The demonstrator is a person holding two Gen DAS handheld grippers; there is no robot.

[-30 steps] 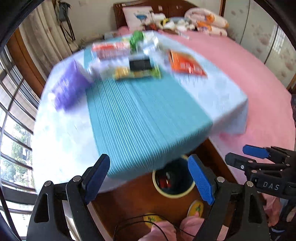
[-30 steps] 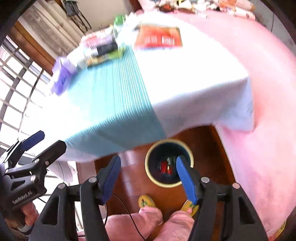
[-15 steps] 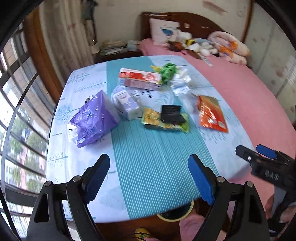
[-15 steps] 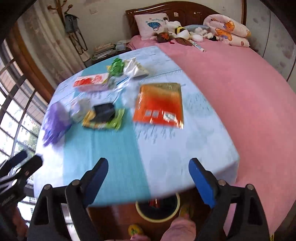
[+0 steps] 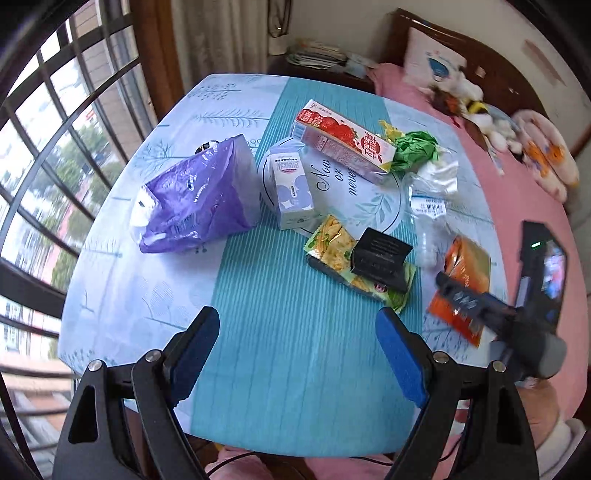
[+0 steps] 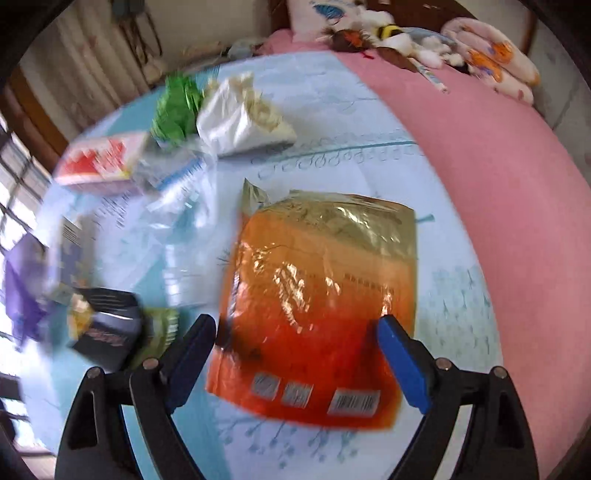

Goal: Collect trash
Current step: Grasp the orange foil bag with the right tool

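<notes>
The right gripper (image 6: pixel 295 354) hangs over the orange snack bag (image 6: pixel 317 295), which lies flat on the surface (image 5: pixel 280 332) near its bed-side edge — its jaws spread wide, clear of the foil. The left gripper (image 5: pixel 295 350) hovers over bare teal cloth, jaws released and empty — other litter lies beyond.

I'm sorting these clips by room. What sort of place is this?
Most likely a bedroom in a home. A bed with a pink cover, a pillow and soft toys stands right beside the table, and a barred window with curtains is close by.
</notes>
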